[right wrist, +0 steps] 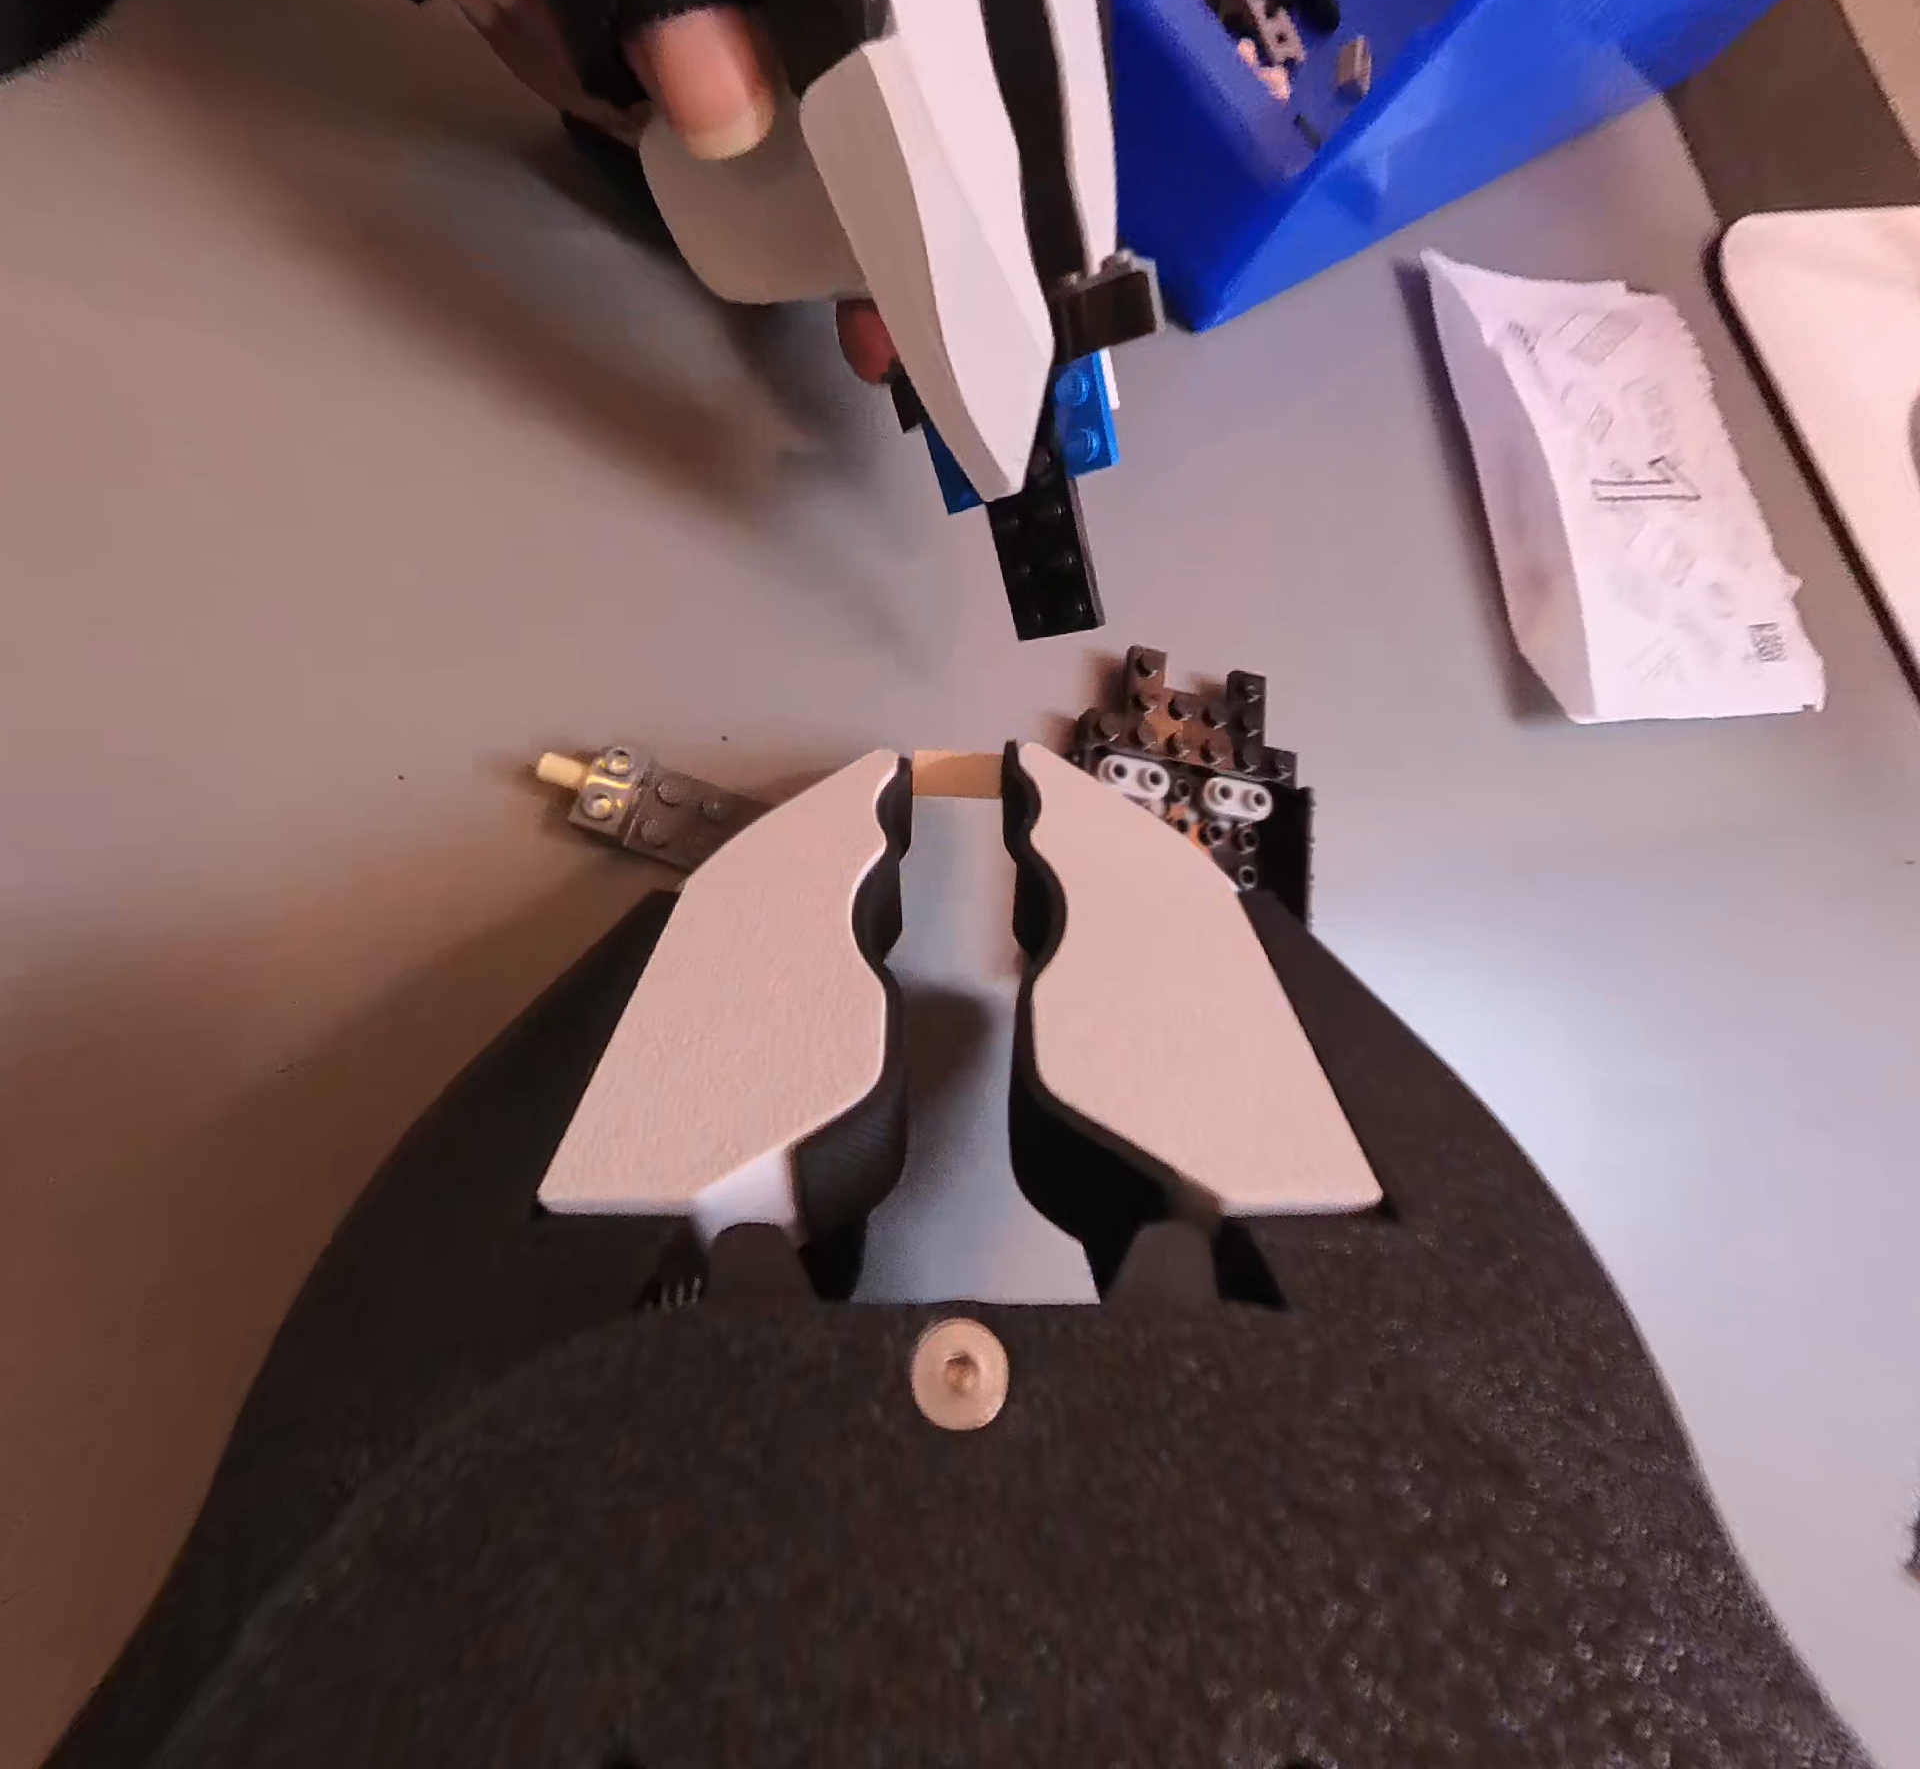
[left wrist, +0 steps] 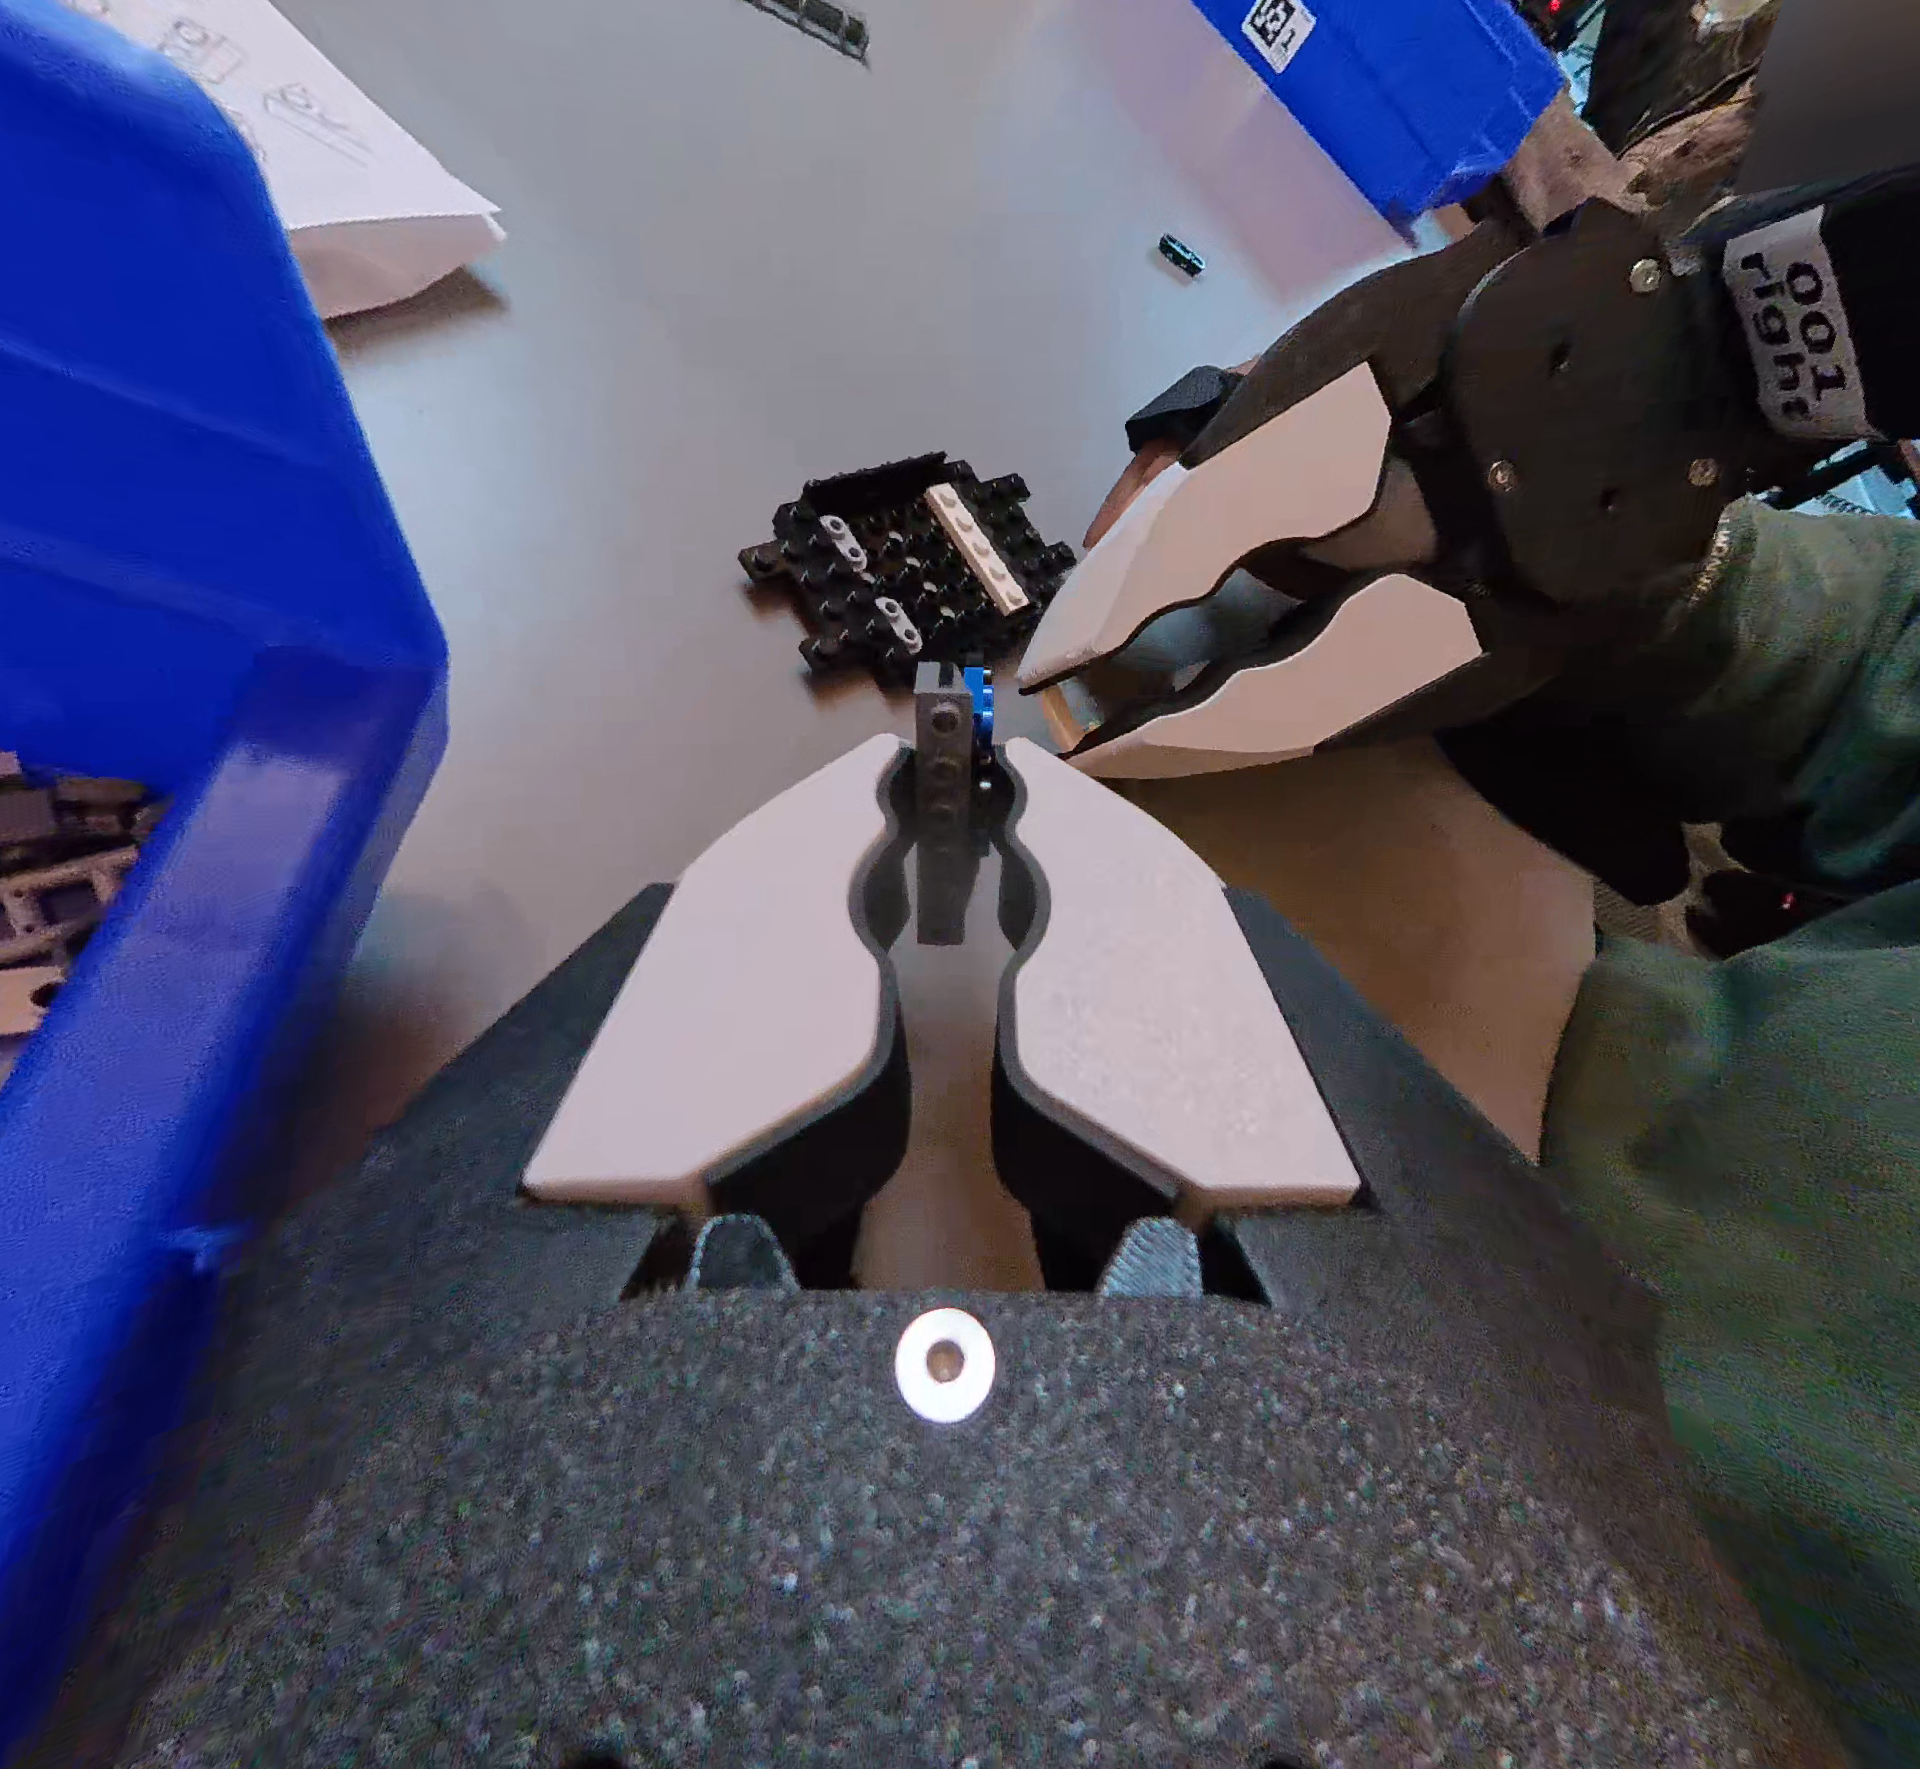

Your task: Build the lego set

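My left gripper is shut on a small brick assembly: a dark grey beam with a blue plate. In the right wrist view the left gripper comes in from the top, and the assembly's black plate and blue plate stick out past its tips. My right gripper is shut on a small tan piece, just below that assembly. It also shows in the left wrist view, close to the right of my left tips. A black studded base lies on the table just beyond both grippers.
A blue bin with loose bricks is close on the left, and another blue bin is at the far right. A printed sheet and a white object lie by the base. Grey bricks with a tan pin lie on the table. From the left gripper's tips to the white object is close to 30 cm.
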Demonstrator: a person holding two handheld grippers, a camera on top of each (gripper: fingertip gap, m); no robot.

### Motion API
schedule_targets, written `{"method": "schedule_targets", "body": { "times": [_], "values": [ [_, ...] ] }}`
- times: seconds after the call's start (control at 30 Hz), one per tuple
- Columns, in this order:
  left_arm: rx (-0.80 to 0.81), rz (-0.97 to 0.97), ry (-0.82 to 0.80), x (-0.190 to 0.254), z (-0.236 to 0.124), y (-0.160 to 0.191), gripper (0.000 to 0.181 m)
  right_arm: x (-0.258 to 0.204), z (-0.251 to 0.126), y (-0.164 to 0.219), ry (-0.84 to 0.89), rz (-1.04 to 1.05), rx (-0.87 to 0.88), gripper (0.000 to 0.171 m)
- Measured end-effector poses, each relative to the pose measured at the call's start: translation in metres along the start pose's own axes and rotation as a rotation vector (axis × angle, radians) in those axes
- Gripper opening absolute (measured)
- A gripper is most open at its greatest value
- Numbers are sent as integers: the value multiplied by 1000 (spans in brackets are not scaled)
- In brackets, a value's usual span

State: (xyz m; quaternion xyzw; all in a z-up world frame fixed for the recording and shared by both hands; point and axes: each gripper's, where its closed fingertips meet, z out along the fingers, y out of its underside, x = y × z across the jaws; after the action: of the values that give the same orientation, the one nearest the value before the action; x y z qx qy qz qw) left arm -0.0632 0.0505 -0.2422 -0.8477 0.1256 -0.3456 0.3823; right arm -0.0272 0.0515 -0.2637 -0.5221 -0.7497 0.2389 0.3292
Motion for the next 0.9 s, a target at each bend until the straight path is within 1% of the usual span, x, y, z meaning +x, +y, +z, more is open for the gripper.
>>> {"method": "schedule_targets", "body": {
  "times": [0.1,0.13,0.17,0.33,0.47,0.53,0.67,0.73,0.8,0.9],
  "values": [
    [-41,-1,15,0,4,7,12,-2,4,2,5,-16,-20,17],
    [-48,0,18,1,5,9,12,-2,4,2,6,-11,-20,23],
    [-58,6,21,2,5,10,12,-2,4,0,1,-3,-17,24],
    [-91,32,43,8,10,16,12,-5,-2,-11,-36,40,56,32],
    [-112,43,100,21,17,21,12,-10,-3,-16,-53,22,88,33],
    [-159,88,56,18,20,28,12,-15,-8,-26,-81,27,146,33],
    [-147,93,30,14,17,26,12,-9,-20,-37,-77,59,242,33],
    [-138,86,42,15,14,23,12,-5,-21,-32,-72,82,233,33],
    [-166,85,51,16,13,27,12,-4,-19,-26,-74,91,217,33],
    [-175,109,35,15,13,29,13,-4,-16,-21,-69,80,195,33]
  ]
}}
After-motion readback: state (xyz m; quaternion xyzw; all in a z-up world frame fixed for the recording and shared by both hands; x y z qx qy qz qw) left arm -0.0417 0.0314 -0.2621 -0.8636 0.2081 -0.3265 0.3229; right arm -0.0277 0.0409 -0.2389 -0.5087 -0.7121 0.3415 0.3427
